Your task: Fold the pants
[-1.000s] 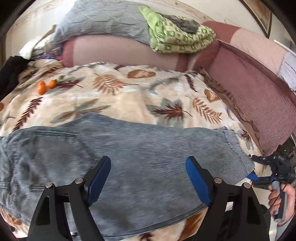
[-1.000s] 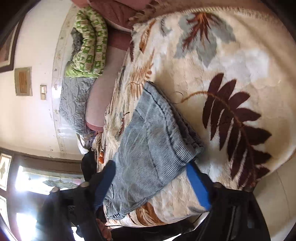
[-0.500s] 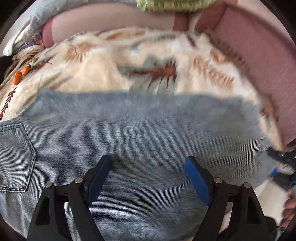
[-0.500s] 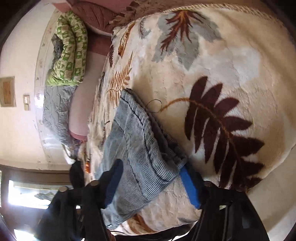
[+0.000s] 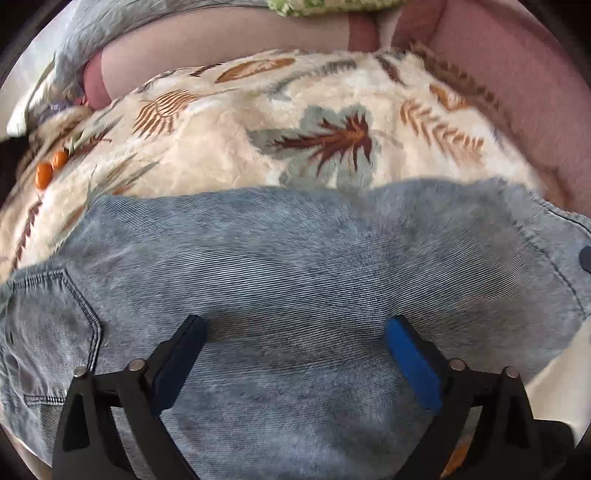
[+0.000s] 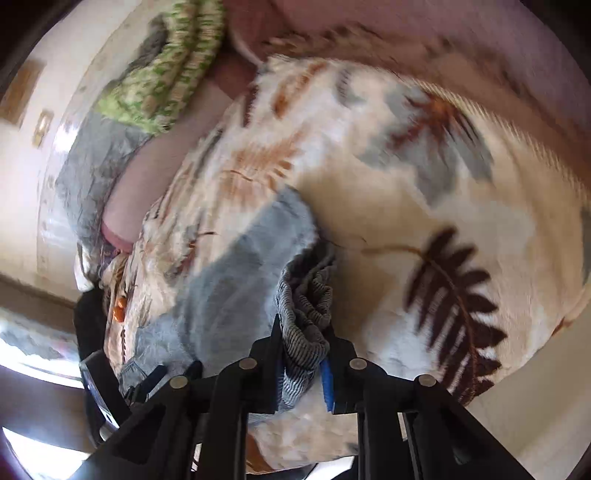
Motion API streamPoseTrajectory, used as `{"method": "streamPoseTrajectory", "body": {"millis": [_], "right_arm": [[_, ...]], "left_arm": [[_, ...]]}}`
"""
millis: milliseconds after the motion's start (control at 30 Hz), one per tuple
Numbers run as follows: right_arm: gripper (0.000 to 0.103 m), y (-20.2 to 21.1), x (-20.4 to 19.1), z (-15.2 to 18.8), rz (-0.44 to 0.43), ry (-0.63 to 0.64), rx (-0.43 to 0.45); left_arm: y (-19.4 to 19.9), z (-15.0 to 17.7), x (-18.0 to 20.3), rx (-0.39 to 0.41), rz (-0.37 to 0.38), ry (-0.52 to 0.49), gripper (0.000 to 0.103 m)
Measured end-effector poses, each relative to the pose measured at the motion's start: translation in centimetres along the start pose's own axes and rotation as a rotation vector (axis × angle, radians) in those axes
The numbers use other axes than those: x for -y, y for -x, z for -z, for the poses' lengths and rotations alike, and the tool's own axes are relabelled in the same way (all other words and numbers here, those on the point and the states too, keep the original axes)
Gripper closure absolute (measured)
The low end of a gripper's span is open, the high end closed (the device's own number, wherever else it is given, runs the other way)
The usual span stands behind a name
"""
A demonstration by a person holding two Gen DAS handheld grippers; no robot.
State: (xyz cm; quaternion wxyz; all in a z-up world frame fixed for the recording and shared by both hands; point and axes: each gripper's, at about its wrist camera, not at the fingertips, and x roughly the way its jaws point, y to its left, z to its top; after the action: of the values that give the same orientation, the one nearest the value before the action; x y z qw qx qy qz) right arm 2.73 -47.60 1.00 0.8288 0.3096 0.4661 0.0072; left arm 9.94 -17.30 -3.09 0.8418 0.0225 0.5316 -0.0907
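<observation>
Blue-grey striped denim pants [image 5: 295, 280] lie flat across a leaf-print blanket [image 5: 229, 147] on a bed, a back pocket at the left. My left gripper [image 5: 295, 332] is open just above the middle of the pants, its blue pads spread wide. In the right wrist view my right gripper [image 6: 304, 354] is shut on the bunched hem end of the pants [image 6: 236, 295], the cloth pinched between its jaws and lifted off the blanket [image 6: 461, 192].
Small orange fruits [image 5: 48, 168] lie on the blanket at the far left. A pink bolster [image 5: 229, 48] and a grey quilt [image 5: 110, 22] line the back. A green patterned quilt [image 6: 166, 70] is stacked behind. A pink padded side [image 5: 535, 92] rises on the right.
My right gripper moved onto the hem end of the pants and closed on it, bunching the cloth. My left gripper dropped closer over the middle of the pants and stayed open.
</observation>
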Motion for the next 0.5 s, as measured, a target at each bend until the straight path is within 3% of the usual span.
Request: {"method": "streamPoseTrajectory", "body": {"millis": [133, 300, 400, 500], "right_arm": [[0.088, 2.0, -9.8, 0.6, -0.014, 0.231, 0.073], [0.088, 0.6, -21.4, 7.8, -0.086, 0.545, 0.072], [0.088, -4.0, -24.6, 14.0, -0.114, 0.66, -0.023], [0.083, -11.5, -24.1, 19.5, -0.09, 0.702, -0.185]], "left_arm": [[5.0, 1.5, -6.1, 0.127, 0.071, 0.139, 0.007], [10.0, 5.7, -16.4, 0.241, 0.016, 0.333, 0.007], [11.7, 8.6, -21.1, 0.276, -0.043, 0.412, 0.007], [12.3, 10.6, -24.0, 0.272, -0.069, 0.467, 0.007]]}}
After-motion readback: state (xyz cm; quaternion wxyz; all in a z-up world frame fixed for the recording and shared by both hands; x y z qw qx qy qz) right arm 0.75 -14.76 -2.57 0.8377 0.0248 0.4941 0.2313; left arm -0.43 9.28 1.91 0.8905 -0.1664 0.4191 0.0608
